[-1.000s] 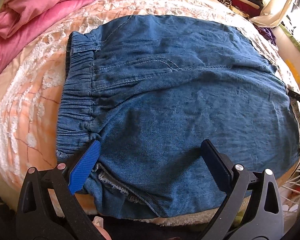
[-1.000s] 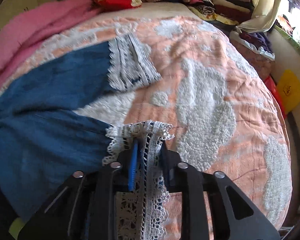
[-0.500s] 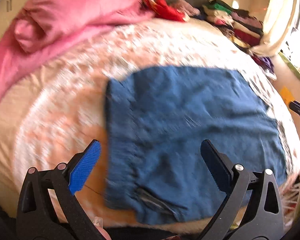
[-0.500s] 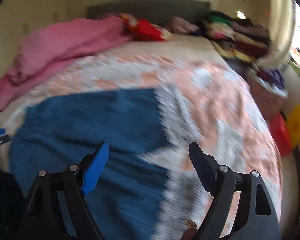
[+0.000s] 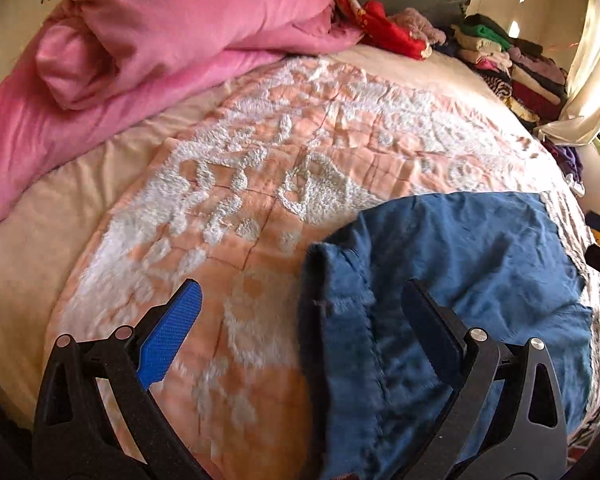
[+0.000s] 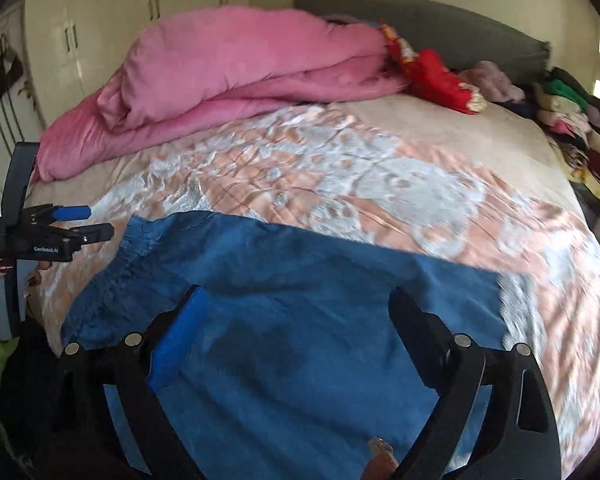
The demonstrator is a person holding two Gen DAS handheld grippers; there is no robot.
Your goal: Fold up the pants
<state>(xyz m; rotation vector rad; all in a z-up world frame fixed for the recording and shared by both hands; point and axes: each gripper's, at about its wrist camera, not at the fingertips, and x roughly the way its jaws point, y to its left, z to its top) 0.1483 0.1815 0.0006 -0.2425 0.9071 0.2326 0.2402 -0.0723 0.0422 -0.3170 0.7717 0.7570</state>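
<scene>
The blue denim pants [image 5: 460,280] lie flat on the bed, elastic waistband to the left, white lace hem [image 6: 516,308] to the right. They also show in the right wrist view [image 6: 300,300]. My left gripper [image 5: 300,312] is open and empty, lifted above the waistband end. My right gripper [image 6: 296,320] is open and empty, raised over the middle of the pants. The left gripper also shows in the right wrist view [image 6: 84,222], held by a hand at the bed's left edge.
A peach and white quilt [image 5: 280,140] covers the bed. A pink duvet [image 6: 228,68] is bunched at the back left. A red cloth [image 6: 440,76] and stacks of folded clothes [image 5: 508,64] line the back right. A grey headboard [image 6: 460,36] stands behind.
My right gripper has let go of the lace hem and opened. Both grippers have lifted and pulled back from the pants, so more of the bed shows.
</scene>
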